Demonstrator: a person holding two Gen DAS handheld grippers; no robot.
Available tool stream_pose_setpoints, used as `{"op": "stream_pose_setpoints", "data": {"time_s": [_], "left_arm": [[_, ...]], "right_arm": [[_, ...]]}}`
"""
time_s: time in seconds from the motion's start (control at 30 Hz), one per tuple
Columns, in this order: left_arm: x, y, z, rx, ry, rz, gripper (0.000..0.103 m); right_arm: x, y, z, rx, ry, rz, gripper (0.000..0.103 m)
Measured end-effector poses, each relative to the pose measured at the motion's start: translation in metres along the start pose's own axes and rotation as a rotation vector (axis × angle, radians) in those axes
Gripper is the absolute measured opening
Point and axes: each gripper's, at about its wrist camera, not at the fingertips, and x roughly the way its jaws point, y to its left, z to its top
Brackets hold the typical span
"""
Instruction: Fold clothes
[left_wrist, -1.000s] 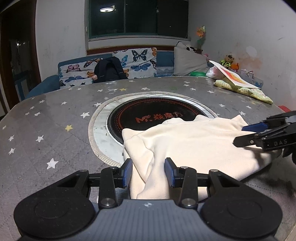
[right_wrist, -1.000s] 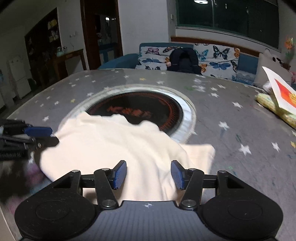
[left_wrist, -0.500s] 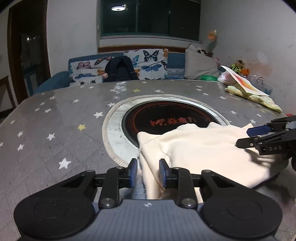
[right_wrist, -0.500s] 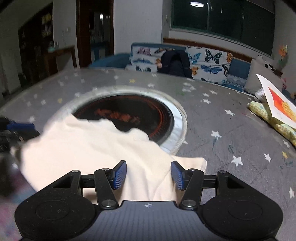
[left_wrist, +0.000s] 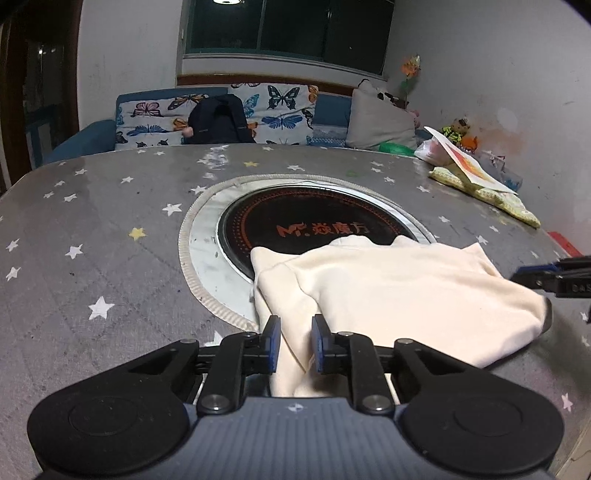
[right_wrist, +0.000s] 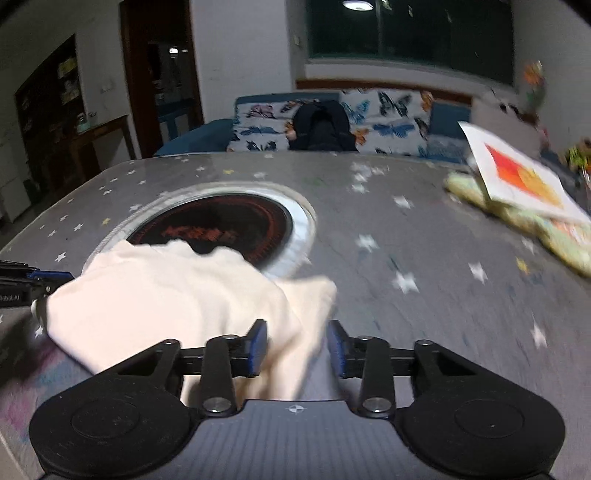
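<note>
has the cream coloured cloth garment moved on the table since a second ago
Yes. The cream cloth garment has slid toward the near table edge: it covers less of the round black cooktop than before, gripped by the left gripper.

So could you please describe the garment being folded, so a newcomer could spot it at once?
On the grey star-patterned table, look at the round black cooktop at its centre. Draped over its near edge lies a plain cream garment, the only pale, unpatterned cloth there.
</note>
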Motion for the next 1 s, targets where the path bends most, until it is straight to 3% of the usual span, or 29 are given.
{"op": "stream_pose_setpoints", "data": {"time_s": [0.1, 0.23, 0.53, 0.63, 0.77, 1.0], "left_arm": [[0.002, -0.002, 0.0, 0.008, 0.003, -0.001, 0.015], [0.0, -0.006, 0.002, 0.023, -0.013, 0.008, 0.002], [-0.023, -0.015, 0.009, 0.116, -0.126, 0.121, 0.0], [-0.022, -0.023, 0.01, 0.156, -0.12, 0.146, 0.0], [-0.024, -0.05, 0.012, 0.224, -0.132, 0.021, 0.004], [-0.006, -0.126, 0.006, 0.4, -0.096, -0.226, 0.016]], "right_arm": [[-0.007, -0.007, -0.011, 0.02, 0.011, 0.021, 0.03], [-0.012, -0.005, -0.012, 0.028, -0.012, 0.061, 0.03], [0.012, -0.003, -0.007, 0.071, -0.003, 0.125, 0.03], [0.016, 0.0, -0.007, 0.076, -0.007, 0.158, 0.02], [0.019, -0.009, -0.008, 0.135, 0.007, 0.185, 0.015], [0.019, -0.026, -0.009, 0.218, 0.026, 0.233, 0.019]]}}
